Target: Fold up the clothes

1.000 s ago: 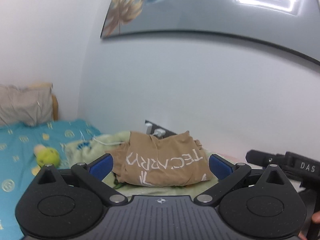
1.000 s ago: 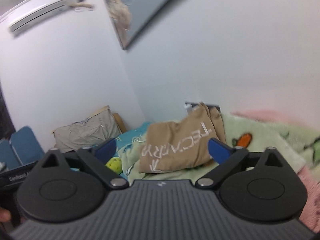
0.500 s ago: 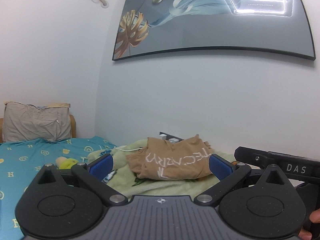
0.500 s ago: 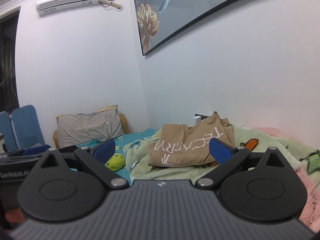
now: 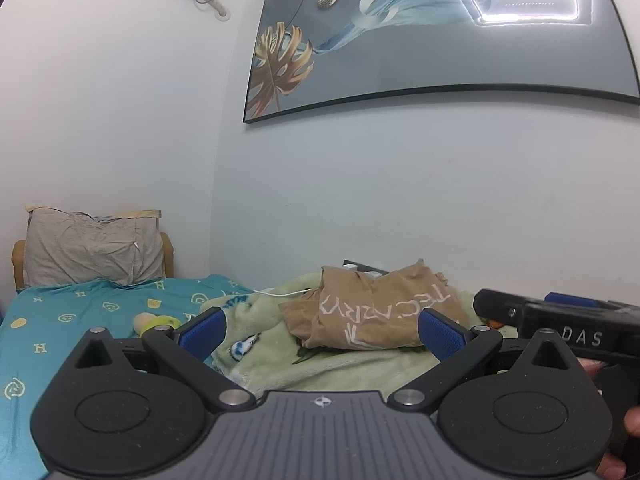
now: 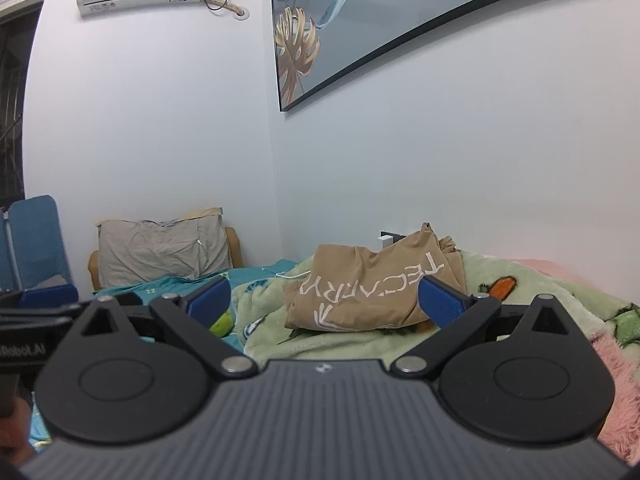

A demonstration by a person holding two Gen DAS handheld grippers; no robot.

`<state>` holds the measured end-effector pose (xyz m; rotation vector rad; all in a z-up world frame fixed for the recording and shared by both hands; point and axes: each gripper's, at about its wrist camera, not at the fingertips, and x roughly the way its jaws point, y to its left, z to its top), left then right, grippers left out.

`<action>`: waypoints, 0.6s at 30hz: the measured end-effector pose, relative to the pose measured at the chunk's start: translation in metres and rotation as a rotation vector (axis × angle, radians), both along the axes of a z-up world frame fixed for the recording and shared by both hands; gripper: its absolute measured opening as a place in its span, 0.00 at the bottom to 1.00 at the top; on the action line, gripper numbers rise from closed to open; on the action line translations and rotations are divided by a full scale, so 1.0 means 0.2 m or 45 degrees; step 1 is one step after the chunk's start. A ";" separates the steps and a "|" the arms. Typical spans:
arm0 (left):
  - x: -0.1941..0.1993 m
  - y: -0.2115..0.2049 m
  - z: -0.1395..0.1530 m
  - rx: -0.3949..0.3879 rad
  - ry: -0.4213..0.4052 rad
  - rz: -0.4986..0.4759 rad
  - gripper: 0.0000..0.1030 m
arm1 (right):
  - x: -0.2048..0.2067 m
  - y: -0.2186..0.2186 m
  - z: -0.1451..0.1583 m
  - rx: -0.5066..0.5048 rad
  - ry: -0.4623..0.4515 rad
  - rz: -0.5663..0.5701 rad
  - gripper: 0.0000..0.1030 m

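Note:
A tan garment with white lettering (image 5: 380, 312) lies folded in a bundle on a green fleece blanket (image 5: 280, 356) on the bed; it also shows in the right wrist view (image 6: 372, 292). My left gripper (image 5: 320, 330) is open and empty, held back from the garment and level with it. My right gripper (image 6: 324, 300) is open and empty, also short of the garment. The right gripper's body shows at the right of the left wrist view (image 5: 560, 324).
A grey pillow (image 5: 88, 254) leans on the headboard at the left. A yellow-green plush toy (image 5: 154, 322) lies on the teal sheet (image 5: 60, 320). A white cable (image 5: 280, 292) crosses the blanket. A pink blanket (image 6: 624, 392) lies right. The wall stands close behind.
Both grippers have pulled back and tilted up from the garment, so more wall, the picture and the air conditioner show. The garment has not moved. Jaws stay open.

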<state>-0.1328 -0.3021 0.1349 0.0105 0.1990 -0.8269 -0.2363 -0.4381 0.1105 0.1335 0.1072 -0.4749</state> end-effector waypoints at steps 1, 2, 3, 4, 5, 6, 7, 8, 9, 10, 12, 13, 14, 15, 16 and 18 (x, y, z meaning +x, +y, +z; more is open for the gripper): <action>0.01 -0.01 -0.01 0.003 0.002 0.003 1.00 | 0.01 0.00 0.00 -0.013 0.002 -0.005 0.99; 0.01 -0.01 -0.01 0.006 0.004 0.006 1.00 | 0.01 0.00 0.00 -0.025 0.004 -0.011 0.99; 0.02 -0.02 -0.02 0.009 0.006 0.009 1.00 | 0.02 0.00 -0.01 -0.035 0.006 -0.017 0.99; 0.02 -0.02 -0.03 0.012 0.008 0.012 1.00 | 0.02 0.00 -0.01 -0.033 0.008 -0.016 0.99; 0.03 -0.03 -0.03 0.015 0.010 0.016 1.00 | 0.03 0.00 -0.01 -0.031 0.011 -0.015 0.99; 0.04 -0.03 -0.04 0.018 0.012 0.019 1.00 | 0.03 0.00 -0.02 -0.030 0.013 -0.014 0.99; 0.04 -0.04 -0.05 0.020 0.014 0.022 1.00 | 0.03 0.00 -0.02 -0.028 0.015 -0.013 0.99; 0.04 -0.04 -0.05 0.022 0.018 0.023 1.00 | 0.03 0.00 -0.03 -0.027 0.018 -0.012 0.99; 0.04 -0.04 -0.05 0.023 0.018 0.024 1.00 | 0.03 0.00 -0.03 -0.026 0.021 -0.015 0.99; 0.04 -0.04 -0.05 0.024 0.018 0.025 1.00 | 0.03 0.00 -0.03 -0.027 0.021 -0.019 0.99; 0.03 -0.04 -0.05 0.025 0.018 0.027 1.00 | 0.02 0.01 -0.03 -0.033 0.015 -0.017 0.99; 0.03 -0.04 -0.05 0.024 0.021 0.025 1.00 | 0.02 0.01 -0.02 -0.036 0.015 -0.015 0.99; 0.03 -0.04 -0.04 0.023 0.021 0.024 1.00 | 0.01 0.00 -0.02 -0.038 0.015 -0.017 0.99; 0.03 -0.04 -0.04 0.022 0.022 0.024 1.00 | 0.01 0.00 -0.02 -0.039 0.014 -0.022 0.99; 0.03 -0.03 -0.04 0.021 0.022 0.023 1.00 | 0.01 0.00 -0.01 -0.040 0.013 -0.026 0.99; 0.02 -0.03 -0.03 0.023 0.018 0.020 1.00 | 0.00 0.00 -0.01 -0.039 0.013 -0.024 0.99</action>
